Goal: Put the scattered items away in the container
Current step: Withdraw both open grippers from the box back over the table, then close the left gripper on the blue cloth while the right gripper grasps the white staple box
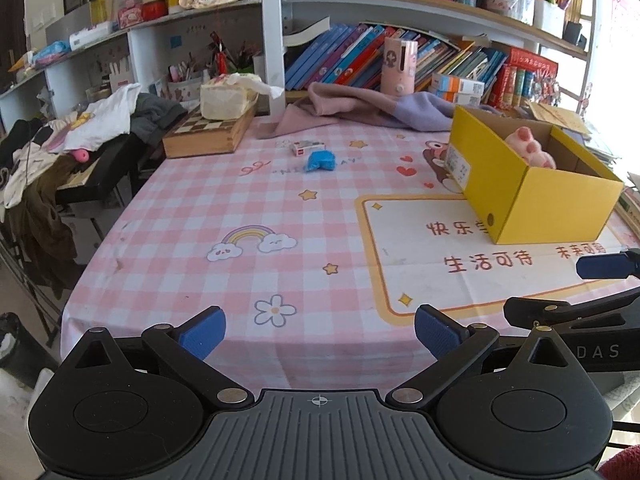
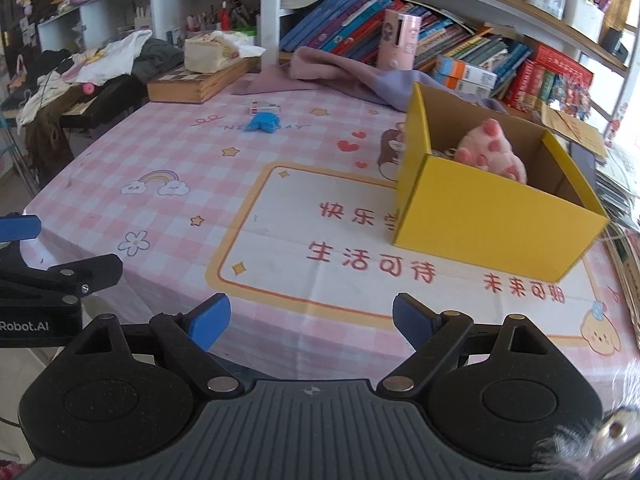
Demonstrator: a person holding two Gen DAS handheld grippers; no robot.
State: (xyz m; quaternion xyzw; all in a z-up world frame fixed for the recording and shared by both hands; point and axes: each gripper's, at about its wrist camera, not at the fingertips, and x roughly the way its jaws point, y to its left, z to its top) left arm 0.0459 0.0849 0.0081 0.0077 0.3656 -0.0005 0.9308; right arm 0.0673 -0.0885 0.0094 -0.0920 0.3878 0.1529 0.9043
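A yellow cardboard box (image 1: 536, 204) (image 2: 492, 220) stands on the right of the table with a pink plush paw (image 1: 530, 148) (image 2: 494, 152) inside it. Far across the table lie a crumpled blue item (image 1: 320, 161) (image 2: 263, 123) and, just behind it, a small white and red box (image 1: 307, 147) (image 2: 264, 108). My left gripper (image 1: 320, 334) hangs open over the table's near edge, nothing between its blue pads. My right gripper (image 2: 311, 322) is open too, also empty, with the yellow box ahead to its right.
A pink checked cloth (image 1: 208, 208) covers the table. At the back lie a wooden chessboard box (image 1: 208, 132) with a tissue pack on it, a pink-purple garment (image 1: 360, 108) and a pink cylinder (image 1: 398, 66). Bookshelves stand behind. Clothes are piled on a bench at the left (image 1: 80, 132).
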